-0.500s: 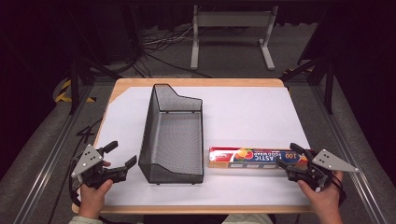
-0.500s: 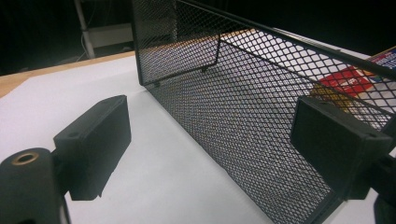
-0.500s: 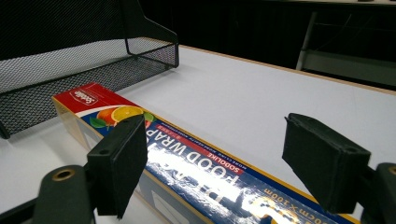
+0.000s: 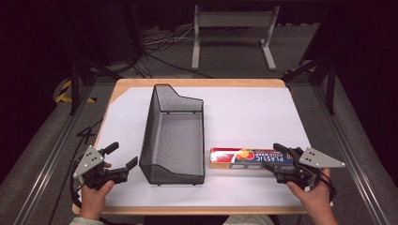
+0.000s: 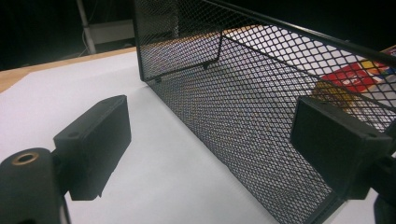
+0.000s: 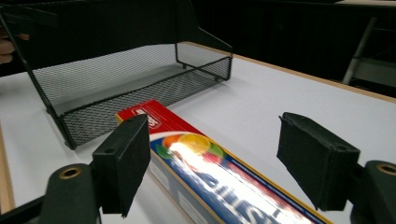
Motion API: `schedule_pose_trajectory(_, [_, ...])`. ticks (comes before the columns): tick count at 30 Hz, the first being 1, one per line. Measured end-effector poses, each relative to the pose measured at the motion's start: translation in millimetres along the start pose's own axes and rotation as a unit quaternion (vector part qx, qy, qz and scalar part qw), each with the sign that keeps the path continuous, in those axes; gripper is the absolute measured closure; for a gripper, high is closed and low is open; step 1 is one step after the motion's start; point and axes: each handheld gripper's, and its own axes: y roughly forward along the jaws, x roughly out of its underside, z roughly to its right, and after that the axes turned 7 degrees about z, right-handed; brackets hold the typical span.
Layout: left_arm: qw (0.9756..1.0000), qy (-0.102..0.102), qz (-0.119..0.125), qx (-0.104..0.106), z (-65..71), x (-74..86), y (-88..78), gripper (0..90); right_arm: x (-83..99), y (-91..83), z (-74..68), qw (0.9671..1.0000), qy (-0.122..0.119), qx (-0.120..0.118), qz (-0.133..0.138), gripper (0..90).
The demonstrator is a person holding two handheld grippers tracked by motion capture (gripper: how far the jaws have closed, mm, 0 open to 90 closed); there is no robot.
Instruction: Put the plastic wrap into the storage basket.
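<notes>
1. Lying lengthwise on the white sheet, the box of plastic food wrap point(image 4: 248, 158) sat just to the right of the black mesh basket point(image 4: 174, 136), its long side running left to right in the high view.
2. Its right end reached in between the jaws of the right gripper point(image 4: 278, 156), which the person's right hand point(image 4: 313, 194) held at the table's near right corner.
3. In the right gripper view the box point(image 6: 219, 179) ran up between the two black pads point(image 6: 123, 163); the pads stood wide apart, with a clear gap on the right side of the box, and the left pad was close beside the box, though I could not tell whether it touched.
4. Nothing was clamped: the right gripper's jaws were spread wide around the box end.
5. The left gripper point(image 4: 123, 156) was held by the left hand point(image 4: 94, 199) at the near left corner, low over the table, its jaws pointing toward the basket's near left corner.
6. In the left gripper view its pads point(image 5: 95, 142) stood far apart with only bare white sheet between them; the basket's mesh wall point(image 5: 252, 107) rose just beyond, and the red and yellow of the box showed through the mesh.
7. The basket stood upright on the white sheet point(image 4: 253, 112), near the table's middle, with its tall end toward the far side and its low end toward the person.
8. The wooden tabletop point(image 4: 197, 82) showed as a border around the sheet.
</notes>
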Motion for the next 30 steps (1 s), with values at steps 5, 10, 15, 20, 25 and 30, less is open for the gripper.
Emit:
schedule_pose_trajectory(5, [1.0,0.001,0.0,-0.001,-0.2,0.0,0.6,13.3,-5.9,16.5,-11.9,0.9996,0.0,-0.027,0.001,27.1])
schedule_pose_trajectory(10, [1.0,-0.001,0.002,-0.005,-0.6,0.3,-0.1,13.2,-8.2,30.0,-20.3,0.9988,0.008,-0.048,0.001,28.0])
schedule_pose_trajectory(15, [1.0,-0.001,0.003,-0.006,-0.7,0.6,0.1,13.0,-10.4,42.5,-29.5,0.9979,0.004,-0.065,0.001,28.6])
schedule_pose_trajectory(20, [1.0,-0.002,0.004,-0.007,-1.2,1.2,0.3,12.8,-11.0,50.9,-35.3,0.9968,0.004,-0.08,0.007,30.6])
schedule_pose_trajectory(25, [1.0,-0.001,0.003,-0.007,-0.8,1.4,0.1,12.8,-10.4,60.0,-42.6,0.9952,0.009,-0.097,0.003,39.6])
schedule_pose_trajectory(30, [1.0,-0.001,0.002,-0.007,-0.4,2.2,0.6,12.9,-6.8,65.4,-47.1,0.9926,0.01,-0.116,-0.037,56.1])
